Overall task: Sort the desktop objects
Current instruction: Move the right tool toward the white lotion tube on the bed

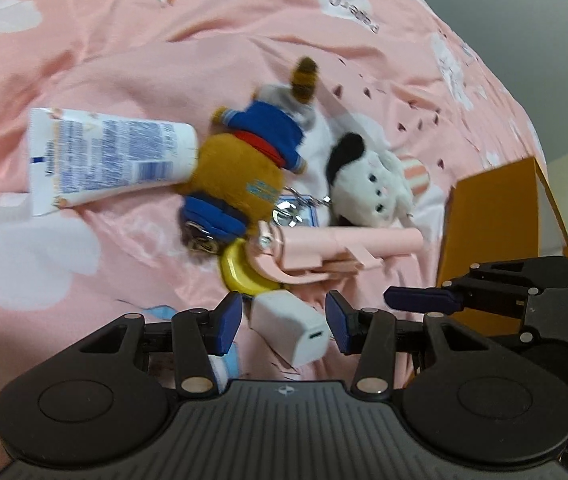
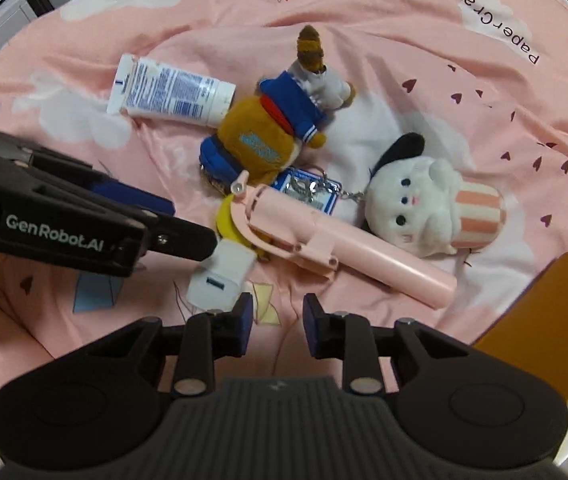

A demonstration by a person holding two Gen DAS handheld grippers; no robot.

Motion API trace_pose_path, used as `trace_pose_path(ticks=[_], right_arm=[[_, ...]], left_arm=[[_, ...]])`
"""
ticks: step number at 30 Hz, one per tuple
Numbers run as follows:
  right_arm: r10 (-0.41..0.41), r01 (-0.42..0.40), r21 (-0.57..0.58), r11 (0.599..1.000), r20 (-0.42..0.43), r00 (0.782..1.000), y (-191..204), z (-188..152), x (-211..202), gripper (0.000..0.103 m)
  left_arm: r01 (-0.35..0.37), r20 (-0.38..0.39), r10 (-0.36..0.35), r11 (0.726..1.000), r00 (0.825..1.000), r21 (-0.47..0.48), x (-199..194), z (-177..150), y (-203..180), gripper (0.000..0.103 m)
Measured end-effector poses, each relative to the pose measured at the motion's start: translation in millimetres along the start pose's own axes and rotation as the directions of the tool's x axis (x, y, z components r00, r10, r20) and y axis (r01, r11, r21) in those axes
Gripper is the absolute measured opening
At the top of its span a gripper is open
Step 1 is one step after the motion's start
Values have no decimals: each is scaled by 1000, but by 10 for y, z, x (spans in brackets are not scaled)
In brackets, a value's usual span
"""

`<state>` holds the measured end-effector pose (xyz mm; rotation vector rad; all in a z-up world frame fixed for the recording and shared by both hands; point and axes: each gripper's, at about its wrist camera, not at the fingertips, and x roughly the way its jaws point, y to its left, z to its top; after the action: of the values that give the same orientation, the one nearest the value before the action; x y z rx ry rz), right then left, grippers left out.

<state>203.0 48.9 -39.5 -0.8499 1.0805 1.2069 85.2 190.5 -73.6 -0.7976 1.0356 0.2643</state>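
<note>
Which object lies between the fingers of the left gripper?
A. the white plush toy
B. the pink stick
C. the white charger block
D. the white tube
C: the white charger block sits between the open fingers of the left gripper, with gaps on both sides.

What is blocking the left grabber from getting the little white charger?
Nothing visible. The white charger lies on the pink sheet in the gap of the open left gripper, its pads not yet touching it. The yellow lid and pink selfie stick lie beyond.
</note>
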Motion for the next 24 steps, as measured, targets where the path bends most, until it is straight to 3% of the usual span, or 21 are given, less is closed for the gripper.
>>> trace_pose_path(ticks=[4,12,16,19,24], right_arm=[[-35,35,7,999,38,999,-38,73,8,29],[38,-50,63,997,179,983,-42,304,-54,29],[92,-95,1,996,241,966,214,439,-26,30],[103,-82,-82,993,289,952,490,518,26,35],[105,-35,-199,979,354,929,856,655,177,38]], left_arm=[[-43,39,43,999,998,8,-125,49,71,54],[-175,146,175,985,974,-10,-513,251,318,54],[-212,206,219,976,954,-58,-704,288,477,54],[-232,226,248,968,942,-97,-773,320,604,54],[-195,196,225,968,955,-161,-643,431,841,54]])
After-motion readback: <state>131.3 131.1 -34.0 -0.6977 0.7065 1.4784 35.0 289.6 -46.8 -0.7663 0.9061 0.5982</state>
